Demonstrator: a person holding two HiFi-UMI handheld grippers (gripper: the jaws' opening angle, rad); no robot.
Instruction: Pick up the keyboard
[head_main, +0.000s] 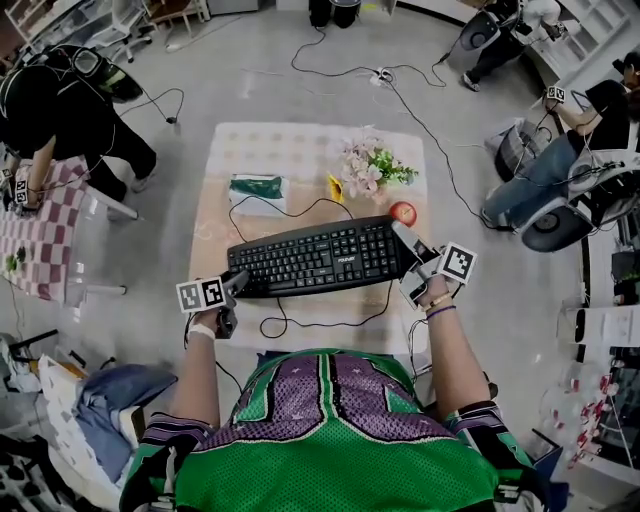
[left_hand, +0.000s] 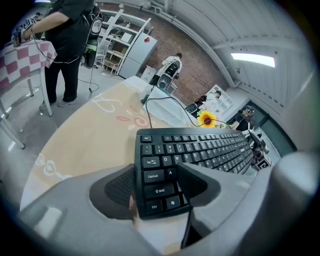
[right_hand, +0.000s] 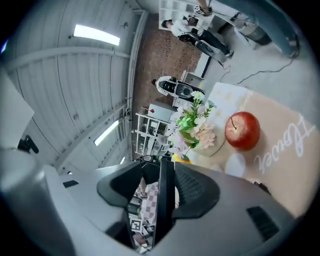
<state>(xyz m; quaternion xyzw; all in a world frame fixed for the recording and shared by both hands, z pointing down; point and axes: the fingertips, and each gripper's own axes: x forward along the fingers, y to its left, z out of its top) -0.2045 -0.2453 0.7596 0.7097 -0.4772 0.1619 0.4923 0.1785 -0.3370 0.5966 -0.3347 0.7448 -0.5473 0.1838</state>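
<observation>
the black keyboard (head_main: 320, 258) is sitting over the near half of the table (head_main: 300, 140), key face turned up. its long axis is running left to right across the head view, with the right end angling slightly away from the person. its cable (head_main: 320, 325) is trailing in loops over the near edge of the table; whether the keyboard is fully clear of the surface cannot be told. the table is wearing a pale beige patterned cloth and is carrying a pot of flowers (head_main: 370, 165), a red apple (head_main: 402, 212) just beyond the keyboard's right end, and a green packet (head_main: 257, 187) behind its left half. the grey floor (head_main: 250, 70) is strewn with cables; a checked table (head_main: 40, 240) is standing at the left, and other people are working around the room. the left tongs (left_hand: 156, 172) are clamping the keyboard's left end, one pad bearing on the keys beside caps lock and shift, the other meeting the outer edge. the right tongs (right_hand: 160, 175) are straddling the right end, seen edge-on as a thin dark slab: one pad is lying against it, while a gap is showing at the other, so the jaws are standing partly apart.
</observation>
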